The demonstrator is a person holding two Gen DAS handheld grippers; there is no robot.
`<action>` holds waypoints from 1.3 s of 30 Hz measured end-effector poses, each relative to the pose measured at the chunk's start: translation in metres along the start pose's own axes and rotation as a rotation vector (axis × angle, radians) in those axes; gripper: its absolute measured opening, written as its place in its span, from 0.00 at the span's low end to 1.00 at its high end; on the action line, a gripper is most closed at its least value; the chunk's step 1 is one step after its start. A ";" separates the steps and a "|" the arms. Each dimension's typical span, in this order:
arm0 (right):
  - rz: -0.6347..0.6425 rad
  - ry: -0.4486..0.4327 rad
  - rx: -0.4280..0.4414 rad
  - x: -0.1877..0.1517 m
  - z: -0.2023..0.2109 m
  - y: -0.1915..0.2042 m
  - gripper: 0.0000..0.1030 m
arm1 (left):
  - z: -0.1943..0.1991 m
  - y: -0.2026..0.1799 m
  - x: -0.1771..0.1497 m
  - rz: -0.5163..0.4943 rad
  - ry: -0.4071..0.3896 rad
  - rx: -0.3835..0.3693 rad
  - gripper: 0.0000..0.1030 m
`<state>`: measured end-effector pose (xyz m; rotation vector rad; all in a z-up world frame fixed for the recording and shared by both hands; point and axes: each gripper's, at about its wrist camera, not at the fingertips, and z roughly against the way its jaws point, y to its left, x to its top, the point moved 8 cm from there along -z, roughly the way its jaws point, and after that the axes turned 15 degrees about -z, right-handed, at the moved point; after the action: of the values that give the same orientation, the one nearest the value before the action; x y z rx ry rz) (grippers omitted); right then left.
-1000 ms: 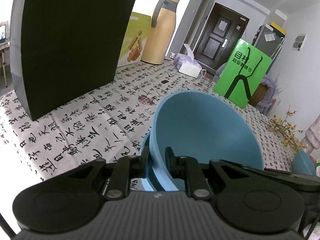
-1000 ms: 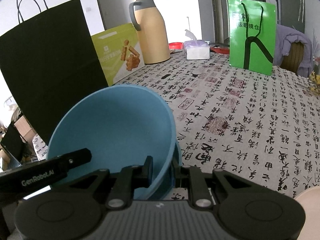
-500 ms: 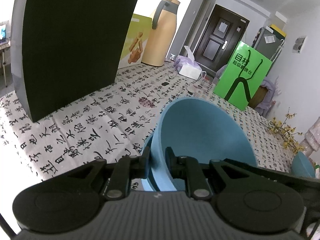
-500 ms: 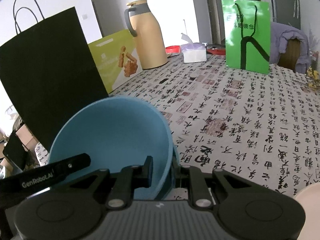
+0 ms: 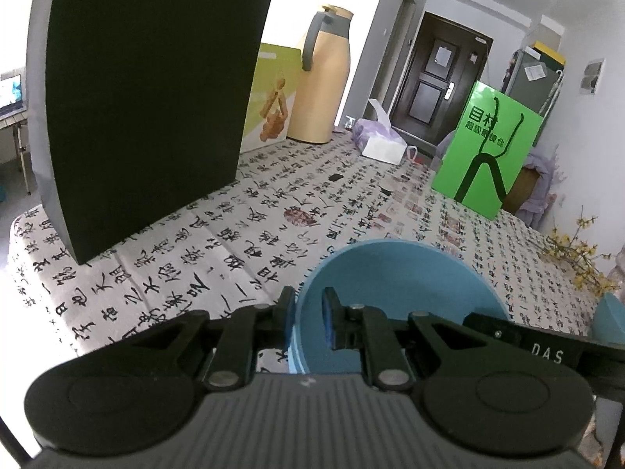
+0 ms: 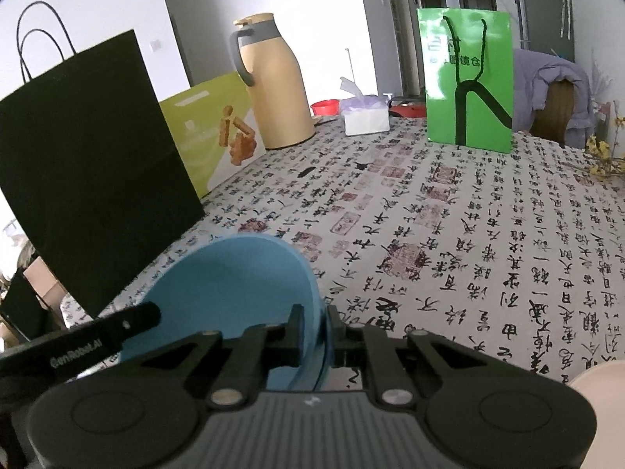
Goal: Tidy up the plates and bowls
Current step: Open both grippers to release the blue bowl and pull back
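Observation:
A blue bowl (image 5: 402,285) is held low over the calligraphy-print tablecloth (image 5: 234,234) between both grippers. My left gripper (image 5: 306,297) is shut on its left rim. In the right wrist view the same blue bowl (image 6: 226,285) fills the lower left, and my right gripper (image 6: 315,312) has its jaws closing on the right rim, pads against it. A second thin blue edge (image 6: 323,355) shows just under that rim. Another blue bowl (image 5: 609,320) peeks in at the far right. A pale pink dish (image 6: 601,391) sits at the bottom right corner.
A tall black paper bag (image 6: 90,164) stands close on the left, with a yellow-green box (image 6: 218,129) and a tan thermos (image 6: 273,82) behind it. A tissue pack (image 6: 365,117) and a green bag (image 6: 468,78) stand at the far side. Yellow flowers (image 5: 578,258) lie at right.
The blue bowl has tipped down from a steep tilt to a lower, flatter pose. The right gripper's jaws have drawn closer on the rim. Both hands stay put.

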<state>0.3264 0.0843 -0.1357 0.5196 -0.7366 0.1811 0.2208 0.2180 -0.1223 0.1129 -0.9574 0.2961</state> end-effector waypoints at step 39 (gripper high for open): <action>-0.038 -0.062 0.056 0.010 0.023 -0.016 0.55 | 0.010 -0.004 0.012 -0.022 -0.037 -0.038 0.65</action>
<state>0.3255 0.0581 -0.1209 0.5948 -0.7832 0.1508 0.2204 0.2145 -0.1067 0.0949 -0.9977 0.2562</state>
